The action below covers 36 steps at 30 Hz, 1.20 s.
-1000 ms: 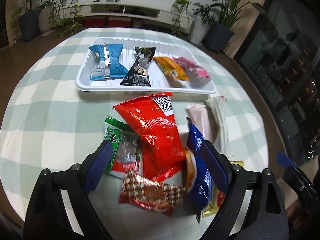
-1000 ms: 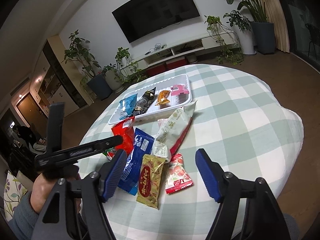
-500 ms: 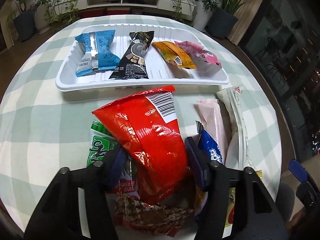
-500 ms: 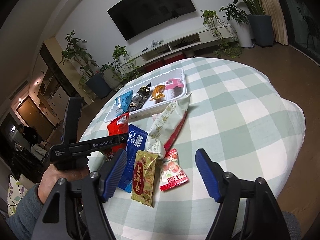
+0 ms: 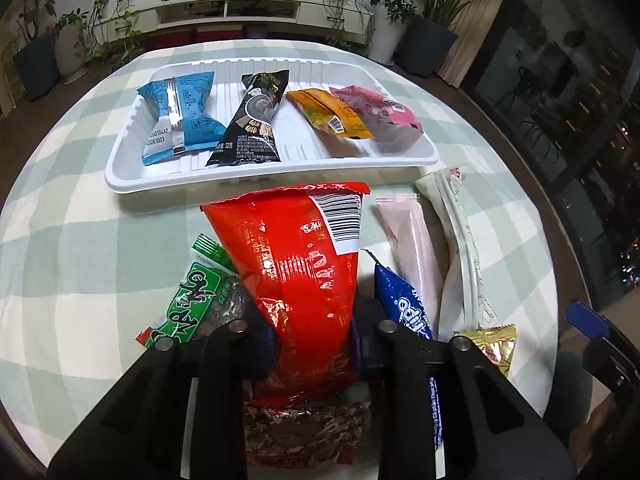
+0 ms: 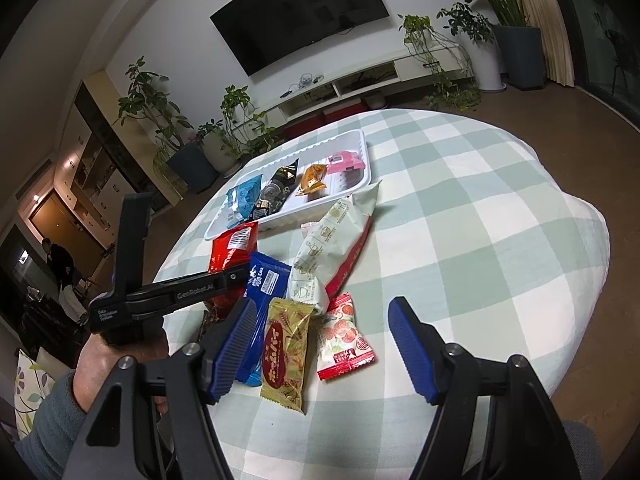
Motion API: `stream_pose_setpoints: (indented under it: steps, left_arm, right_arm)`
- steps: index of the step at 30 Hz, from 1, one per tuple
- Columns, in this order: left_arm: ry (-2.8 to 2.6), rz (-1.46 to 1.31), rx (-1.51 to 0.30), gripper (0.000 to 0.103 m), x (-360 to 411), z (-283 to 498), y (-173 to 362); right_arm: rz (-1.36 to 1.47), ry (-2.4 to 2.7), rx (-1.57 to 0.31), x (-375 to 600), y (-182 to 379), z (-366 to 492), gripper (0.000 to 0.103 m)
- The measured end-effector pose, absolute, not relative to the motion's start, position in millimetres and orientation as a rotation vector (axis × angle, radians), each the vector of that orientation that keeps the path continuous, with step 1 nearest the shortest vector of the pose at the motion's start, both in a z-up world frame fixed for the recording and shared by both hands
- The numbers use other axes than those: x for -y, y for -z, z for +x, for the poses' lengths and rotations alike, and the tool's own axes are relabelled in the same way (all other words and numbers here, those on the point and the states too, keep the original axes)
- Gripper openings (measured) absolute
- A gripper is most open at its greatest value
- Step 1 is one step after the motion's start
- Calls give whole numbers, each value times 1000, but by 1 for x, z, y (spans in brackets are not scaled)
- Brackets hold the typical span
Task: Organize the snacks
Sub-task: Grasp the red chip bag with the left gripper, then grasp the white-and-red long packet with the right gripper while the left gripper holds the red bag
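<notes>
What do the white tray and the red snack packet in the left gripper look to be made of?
White tray: thin moulded plastic, semi-matte, judging by its ribbed walls and rolled rim; possibly foam. Red snack packet: glossy plastic film, shown by creases, sharp highlights and a printed barcode. The left gripper is closing, its pads pinching the packet.

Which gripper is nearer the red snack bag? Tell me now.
Left. The left gripper is closing its fingers on the red snack bag; the right gripper hangs open off to its side, above other packets.
</notes>
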<state>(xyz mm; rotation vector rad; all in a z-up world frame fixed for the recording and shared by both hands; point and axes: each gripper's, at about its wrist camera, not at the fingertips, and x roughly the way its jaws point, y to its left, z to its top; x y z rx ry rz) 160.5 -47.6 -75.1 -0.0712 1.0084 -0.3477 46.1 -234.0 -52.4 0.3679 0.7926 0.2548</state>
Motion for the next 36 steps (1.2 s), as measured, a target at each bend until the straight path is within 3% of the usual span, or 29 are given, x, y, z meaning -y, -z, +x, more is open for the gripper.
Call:
stream_pose_setpoints:
  steps: [13, 19, 25, 33, 36]
  left_arm:
    - [440, -301, -944, 24, -3, 139, 44]
    - [469, -378, -920, 24, -30, 125, 34]
    - [486, -417, -917, 24, -43, 114, 37]
    - [488, -430, -920, 24, -45, 109, 40]
    - [487, -436, -922, 24, -46, 110, 41]
  right_arm:
    - [407, -253, -1005, 218, 70, 135, 71]
    - [419, -246, -1086, 209, 91, 166, 61]
    - [444, -240, -1127, 211, 109, 177, 49]
    - [520, -267, -1144, 226, 118, 181, 15]
    - [560, -275, -1138, 231, 121, 181, 13]
